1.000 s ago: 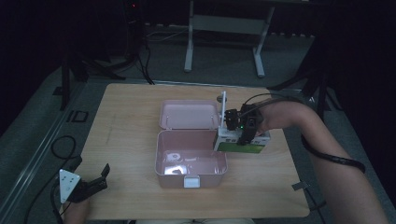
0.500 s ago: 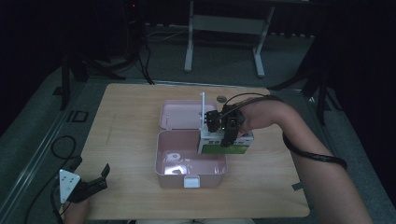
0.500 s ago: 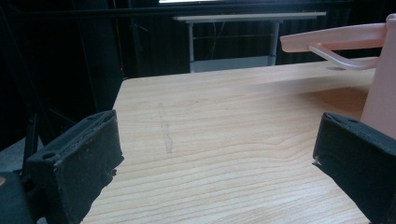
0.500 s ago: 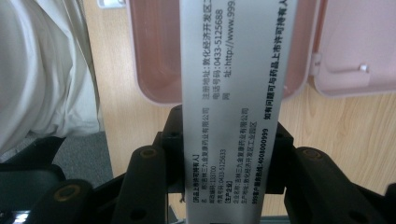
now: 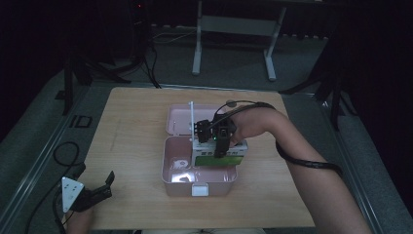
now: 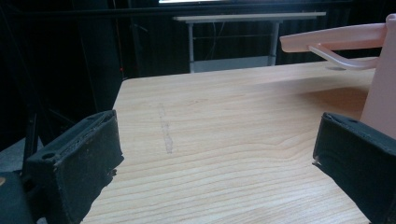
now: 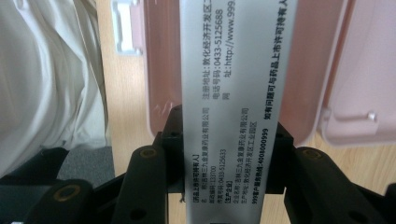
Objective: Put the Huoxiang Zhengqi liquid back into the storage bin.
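Observation:
A white and green medicine carton (image 5: 214, 157) hangs over the open pink plastic box (image 5: 171, 179) in the middle of the table, with my right gripper (image 5: 213, 141) shut on it. In the right gripper view the carton's grey printed side (image 7: 231, 93) runs up between the two black jaws, above the box's pink tray (image 7: 301, 70). My left gripper (image 5: 100, 187) rests at the table's near left corner, open and holding nothing. In the left gripper view its pads (image 6: 79, 158) stand wide apart over bare wood, with the pink box wall (image 6: 380, 88) at the right.
The box's lid (image 5: 180, 119) lies open flat behind the tray, and a white latch (image 5: 198, 190) sits on the tray's front wall. Something small and pale (image 5: 181, 165) lies in the tray's left half. A metal stand (image 5: 234, 29) is on the floor beyond the table.
My right gripper has carried the carton leftward, from beside the box's right wall to over the tray. The left gripper has stayed put.

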{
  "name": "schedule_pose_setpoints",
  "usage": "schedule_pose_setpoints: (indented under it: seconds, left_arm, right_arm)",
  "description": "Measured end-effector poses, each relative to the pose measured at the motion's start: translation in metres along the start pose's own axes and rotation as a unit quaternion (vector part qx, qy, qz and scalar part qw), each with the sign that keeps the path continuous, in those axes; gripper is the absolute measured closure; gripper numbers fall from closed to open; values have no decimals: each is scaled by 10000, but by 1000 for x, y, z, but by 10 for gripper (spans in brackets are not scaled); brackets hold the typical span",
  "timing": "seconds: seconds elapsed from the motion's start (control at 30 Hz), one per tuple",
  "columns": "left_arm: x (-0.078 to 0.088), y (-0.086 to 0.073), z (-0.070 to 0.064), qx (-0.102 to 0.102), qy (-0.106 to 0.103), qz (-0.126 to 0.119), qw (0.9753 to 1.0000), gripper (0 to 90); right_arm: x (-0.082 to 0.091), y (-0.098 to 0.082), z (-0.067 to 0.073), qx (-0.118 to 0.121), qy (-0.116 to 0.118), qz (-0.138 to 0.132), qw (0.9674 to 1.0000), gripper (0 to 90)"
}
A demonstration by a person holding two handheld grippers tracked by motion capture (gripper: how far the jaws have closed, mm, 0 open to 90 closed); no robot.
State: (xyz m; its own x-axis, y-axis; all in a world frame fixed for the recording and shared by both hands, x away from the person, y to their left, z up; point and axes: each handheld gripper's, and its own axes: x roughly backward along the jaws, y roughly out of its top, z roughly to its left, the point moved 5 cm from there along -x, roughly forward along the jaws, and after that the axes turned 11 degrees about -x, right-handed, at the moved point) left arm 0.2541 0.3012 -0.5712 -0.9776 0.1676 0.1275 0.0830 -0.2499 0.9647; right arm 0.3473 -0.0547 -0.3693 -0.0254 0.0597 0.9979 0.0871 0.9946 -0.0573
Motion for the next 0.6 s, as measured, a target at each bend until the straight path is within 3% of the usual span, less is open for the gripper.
schedule_pose_setpoints:
  seconds: [0.23, 0.4, 0.6]
  left_arm:
    - [0, 0, 1, 11, -4, -16, 10000, 11]
    - [0, 0, 0, 3, -6, -23, 10000, 11]
    - [0, 0, 0, -10, 0, -15, 10000, 11]
  right_arm:
    - [-11, 22, 7, 168, 53, 35, 9998, 621]
    - [-18, 27, 7, 152, 102, 21, 9998, 621]
    - [-39, 29, 7, 172, 148, 119, 9997, 621]
